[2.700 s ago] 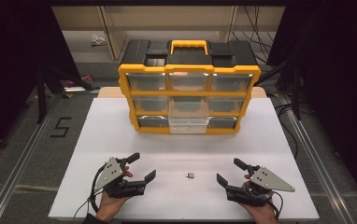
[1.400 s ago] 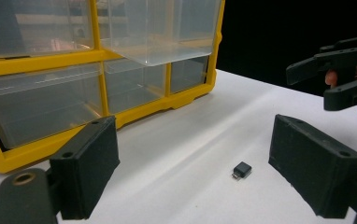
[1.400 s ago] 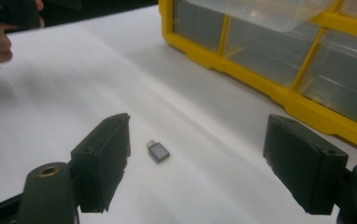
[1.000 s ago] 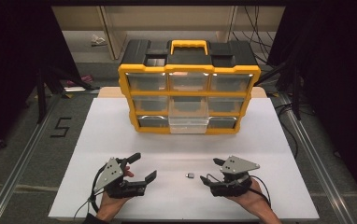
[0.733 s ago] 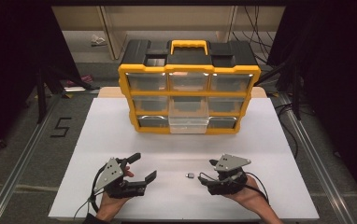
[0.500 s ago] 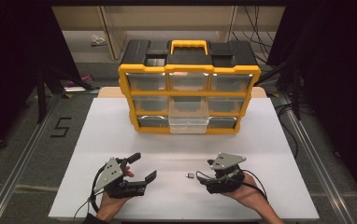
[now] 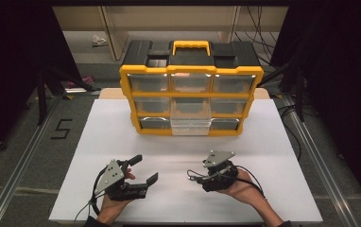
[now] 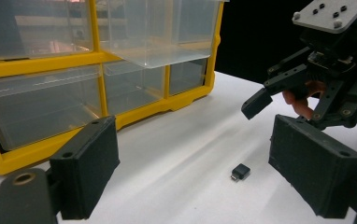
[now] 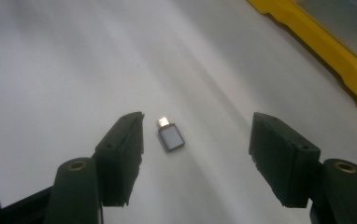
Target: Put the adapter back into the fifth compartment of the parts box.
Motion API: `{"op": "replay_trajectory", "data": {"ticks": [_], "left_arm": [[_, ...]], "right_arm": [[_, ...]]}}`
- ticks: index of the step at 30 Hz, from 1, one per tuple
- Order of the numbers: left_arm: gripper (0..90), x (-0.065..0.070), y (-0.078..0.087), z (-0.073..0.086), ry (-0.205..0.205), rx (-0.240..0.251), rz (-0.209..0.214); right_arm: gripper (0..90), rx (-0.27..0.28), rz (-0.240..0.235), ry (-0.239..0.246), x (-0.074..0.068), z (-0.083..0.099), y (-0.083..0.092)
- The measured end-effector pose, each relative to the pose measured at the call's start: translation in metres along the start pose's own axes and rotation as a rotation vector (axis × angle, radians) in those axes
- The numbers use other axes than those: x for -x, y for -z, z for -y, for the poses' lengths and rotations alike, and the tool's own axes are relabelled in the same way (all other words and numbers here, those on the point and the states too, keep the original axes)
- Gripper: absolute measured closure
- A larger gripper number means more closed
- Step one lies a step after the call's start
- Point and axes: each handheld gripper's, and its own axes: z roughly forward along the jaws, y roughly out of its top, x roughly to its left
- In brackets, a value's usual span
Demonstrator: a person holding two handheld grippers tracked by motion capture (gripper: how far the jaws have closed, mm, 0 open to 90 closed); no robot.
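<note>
1. Small dark adapter (image 9: 171, 138) w/ metal plug end lies flat on white counter (image 7: 98, 142), between the jaws of right hand-held gripper (image 9: 195, 154), nearer its left jaw, touching neither.
2. Right hand-held gripper: jaws spread wide, gripping nothing, tips low over counter; grey plate on top in high view.
3. Left hand-held gripper (image 8: 193, 172): jaws also apart, empty; adapter sits ahead of it, closer to its right jaw, w/ right hand-held gripper just beyond.
4. Yellow-black drawer organizer (image 7: 191, 90) stands farther ahead of both, at counter's far side; its bottom-middle clear drawer (image 7: 191, 125) is pulled partway out.
</note>
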Motion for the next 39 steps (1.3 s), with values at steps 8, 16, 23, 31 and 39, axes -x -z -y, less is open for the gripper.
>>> {"op": "replay_trajectory", "data": {"ticks": [8, 16, 23, 31, 39], "left_arm": [[15.6, 0.000, 0.000, 0.000, 0.003, 0.005, 0.003], [15.6, 0.000, 0.000, 0.000, 0.000, 0.007, 0.004], [15.6, 0.000, 0.000, 0.000, 0.001, 0.010, 0.005], [15.6, 0.000, 0.000, 0.000, 0.001, 0.010, 0.007], [15.7, 0.000, 0.000, 0.000, 0.001, 0.009, 0.008]], "right_arm": [[39.3, -0.041, -0.012, 0.016, 0.002, -0.005, -0.007], [44.5, -0.073, -0.030, 0.033, 0.002, -0.008, -0.014], [47.4, -0.107, -0.049, 0.048, 0.002, -0.009, -0.023], [54.5, -0.143, -0.065, 0.067, 0.004, -0.010, -0.033], [59.9, -0.183, -0.084, 0.063, 0.004, -0.011, -0.041]]}}
